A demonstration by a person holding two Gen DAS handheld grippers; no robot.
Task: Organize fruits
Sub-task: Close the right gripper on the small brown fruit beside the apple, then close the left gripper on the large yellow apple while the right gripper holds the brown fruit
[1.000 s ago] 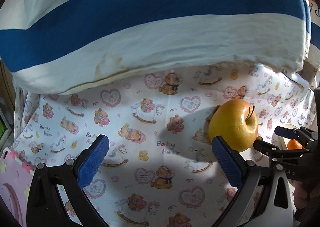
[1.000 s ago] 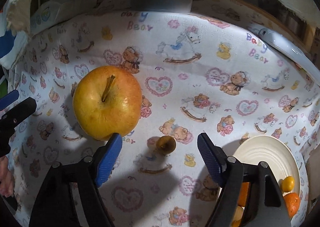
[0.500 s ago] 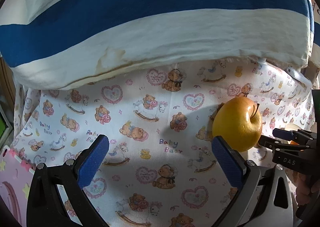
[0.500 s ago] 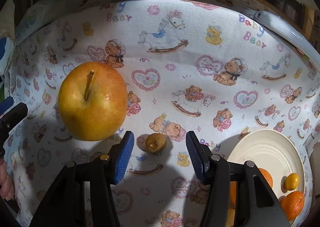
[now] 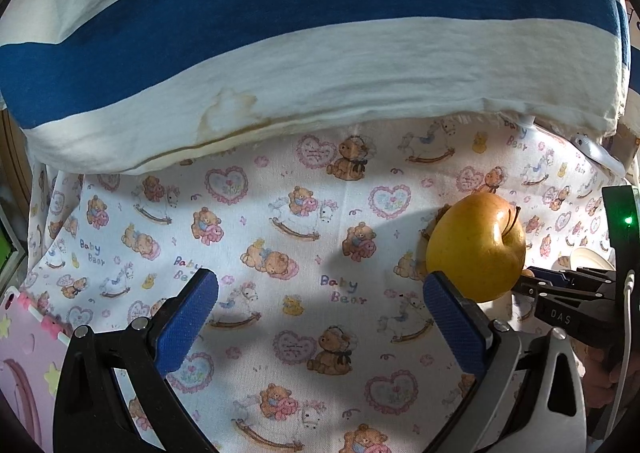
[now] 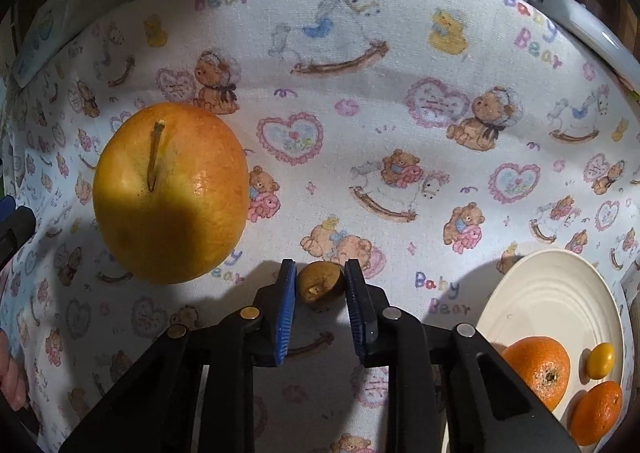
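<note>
Your right gripper (image 6: 320,285) sits at the lower centre of the right wrist view, its blue pads closed onto the small brown fruit (image 6: 321,283), which rests on the bear-print cloth (image 6: 360,125). The fruit is round and caught only near the pad tips, so it could squirt forward as you lift; raise it slowly. The apple (image 6: 171,192) lies just to the left, and a sideways swing could nudge it into a roll. The white plate (image 6: 548,293) at the lower right already holds two oranges (image 6: 538,369) and a small yellow fruit (image 6: 600,360), so a careless drop may knock one off. Your left gripper (image 5: 320,317) hangs wide open over bare cloth, empty.
</note>
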